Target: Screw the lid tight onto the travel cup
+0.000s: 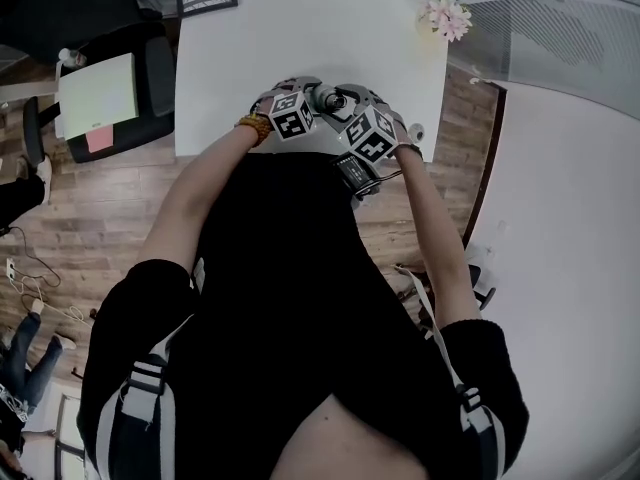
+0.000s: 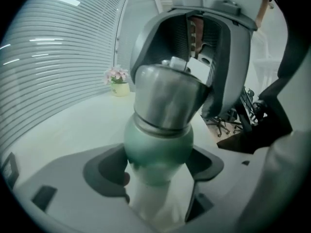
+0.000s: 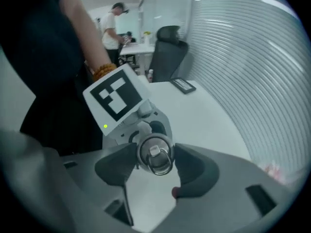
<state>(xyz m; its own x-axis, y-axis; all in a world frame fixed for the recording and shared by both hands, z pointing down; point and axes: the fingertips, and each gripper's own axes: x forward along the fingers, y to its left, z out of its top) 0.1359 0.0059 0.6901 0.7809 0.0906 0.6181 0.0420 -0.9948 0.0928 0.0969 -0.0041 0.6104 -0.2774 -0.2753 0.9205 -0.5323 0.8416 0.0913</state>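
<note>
The left gripper [image 2: 159, 191] has its jaws clamped on the travel cup [image 2: 158, 147]. One pad presses each side of the pale lower section, and the green bulge of the body sits just beyond the jaw tips. Farther out along the same line, the steel lid [image 2: 167, 93] caps the body.

The right gripper [image 3: 155, 163] comes down onto that lid from above. Its jaws stand fairly wide, with a pad against each side of the lid's crown. A small wire ring [image 3: 156, 160] lies in the middle between them, facing the camera.

The cup looks like rigid metal, so it should take firm pressure without denting. The polished lid is probably slick, and because it tapers toward the top, pads set high on the crown could slide off during a hard twist. A hold lower down, nearer the lid's widest band, would likely carry more torque. The wire ring looks loose and is no place to grip.

On the body side, the pale section seems a sound place to hold, and the bulge just past the jaws should stop the cup from being pushed down through them. Whether the cup is full cannot be told, so its weight is uncertain.

Beneath and beyond the jaws lies a white table [image 2: 68, 130], with a pot of flowers [image 2: 116, 81] well apart on the far left.
</note>
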